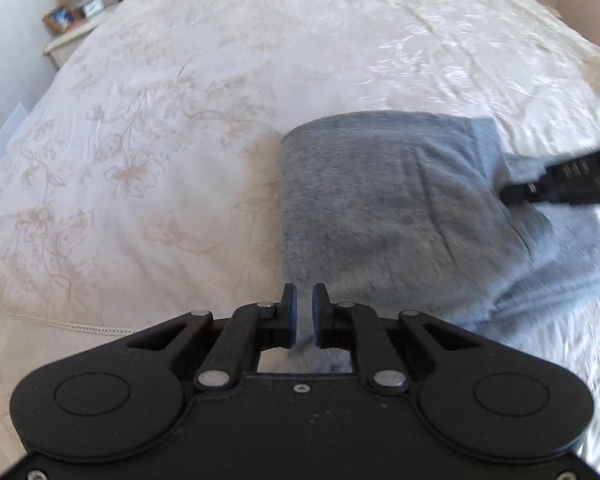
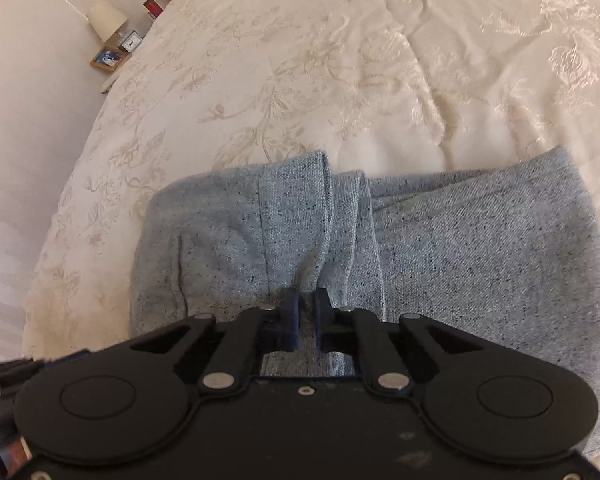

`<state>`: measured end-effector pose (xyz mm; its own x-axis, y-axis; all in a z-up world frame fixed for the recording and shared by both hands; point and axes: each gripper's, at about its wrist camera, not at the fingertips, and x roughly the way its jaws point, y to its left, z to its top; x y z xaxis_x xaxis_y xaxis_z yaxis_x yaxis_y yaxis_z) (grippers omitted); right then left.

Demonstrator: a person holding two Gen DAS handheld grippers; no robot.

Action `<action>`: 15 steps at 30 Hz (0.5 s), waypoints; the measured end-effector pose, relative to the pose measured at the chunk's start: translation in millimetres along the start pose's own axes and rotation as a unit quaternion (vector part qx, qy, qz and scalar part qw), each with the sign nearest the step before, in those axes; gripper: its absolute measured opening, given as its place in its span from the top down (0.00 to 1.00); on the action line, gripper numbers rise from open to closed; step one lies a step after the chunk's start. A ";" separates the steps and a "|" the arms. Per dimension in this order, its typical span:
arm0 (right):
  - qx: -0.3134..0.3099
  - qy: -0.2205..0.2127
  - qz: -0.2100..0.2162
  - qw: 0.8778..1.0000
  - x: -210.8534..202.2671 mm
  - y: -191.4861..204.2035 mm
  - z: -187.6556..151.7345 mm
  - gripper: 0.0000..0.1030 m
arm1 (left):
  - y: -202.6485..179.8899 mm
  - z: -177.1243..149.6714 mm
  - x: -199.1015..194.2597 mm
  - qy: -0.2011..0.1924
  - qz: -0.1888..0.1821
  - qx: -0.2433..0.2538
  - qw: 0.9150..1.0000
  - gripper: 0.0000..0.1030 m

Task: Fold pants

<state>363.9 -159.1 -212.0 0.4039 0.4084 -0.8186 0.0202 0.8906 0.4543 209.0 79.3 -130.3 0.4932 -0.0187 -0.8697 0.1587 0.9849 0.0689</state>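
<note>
The grey-blue speckled pants [image 1: 380,204] lie folded into a bundle on the cream floral bedspread [image 1: 160,120]. My left gripper [image 1: 304,300] is at the bundle's near left corner with its jaws nearly closed; a thin bit of grey fabric shows between them. My right gripper [image 2: 308,304] pinches a vertical fold of the pants [image 2: 480,264] at the near edge. The right gripper also shows in the left wrist view [image 1: 512,194], at the bundle's right side. The pants hem [image 2: 324,184] points away from me.
A nightstand [image 1: 66,36] with a lamp [image 2: 106,20], a framed picture [image 2: 108,58] and a small clock [image 2: 131,42] stands beyond the bed's far left edge. The bedspread [image 2: 420,60] stretches wide beyond the pants. A wall [image 2: 24,120] is at the left.
</note>
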 end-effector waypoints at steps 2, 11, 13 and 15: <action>0.001 -0.009 0.004 1.000 -11.3 1.2 3.3 0.93 | -14.5 -10.5 -9.6 -0.013 -0.003 0.030 0.999 0.84; -0.026 -0.001 -0.031 0.999 -25.6 -2.3 6.9 0.64 | -70.1 -27.3 -8.4 0.010 -0.034 0.063 0.997 0.83; -0.019 0.015 -0.034 0.999 -19.0 -12.4 4.9 0.64 | -71.7 -27.8 -3.8 0.021 -0.029 0.057 0.998 0.83; -0.010 0.029 -0.020 0.999 -14.6 -24.8 1.1 0.63 | -69.2 -29.3 -0.7 0.028 -0.028 0.049 0.998 0.83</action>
<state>358.6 -187.4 -210.9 0.3488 0.3837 -0.8551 0.0165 0.9097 0.4150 172.7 16.2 -148.8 0.4330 -0.0601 -0.8994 0.2690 0.9609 0.0653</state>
